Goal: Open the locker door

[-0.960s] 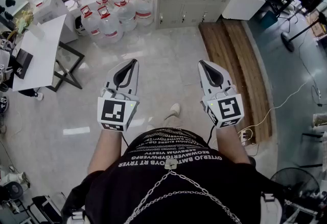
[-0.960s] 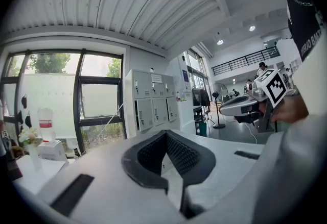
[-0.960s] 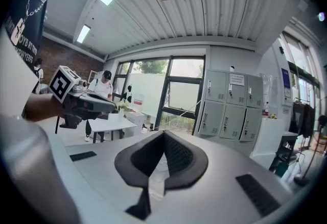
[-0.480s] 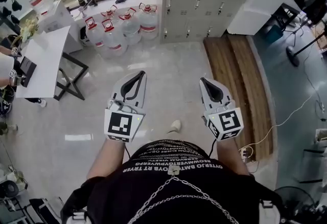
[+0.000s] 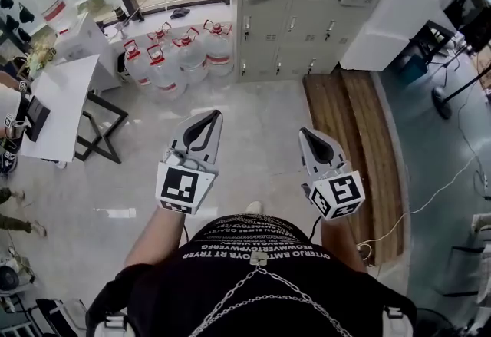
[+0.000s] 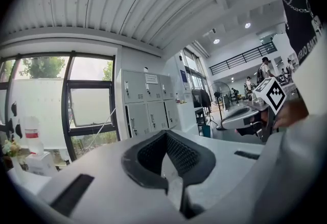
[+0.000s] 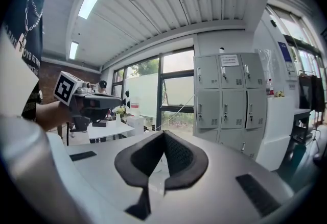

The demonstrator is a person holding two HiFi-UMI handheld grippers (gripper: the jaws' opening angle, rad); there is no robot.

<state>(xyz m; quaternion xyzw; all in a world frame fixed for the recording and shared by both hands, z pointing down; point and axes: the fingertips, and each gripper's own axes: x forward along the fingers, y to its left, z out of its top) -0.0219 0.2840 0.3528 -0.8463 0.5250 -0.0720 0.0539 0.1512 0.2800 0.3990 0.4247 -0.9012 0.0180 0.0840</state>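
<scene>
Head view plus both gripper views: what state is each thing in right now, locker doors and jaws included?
Grey metal locker doors: all those in view shut.
Left gripper: jaws shut, nothing between them.
Right gripper: jaws shut, nothing between them.
Clear water jugs with red caps: upright, capped.

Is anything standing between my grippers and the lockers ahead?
Nothing blocks the way: bare floor runs from the left gripper and right gripper to the lockers. Water jugs stand to the left; wooden boards lie before the right-hand lockers.
</scene>
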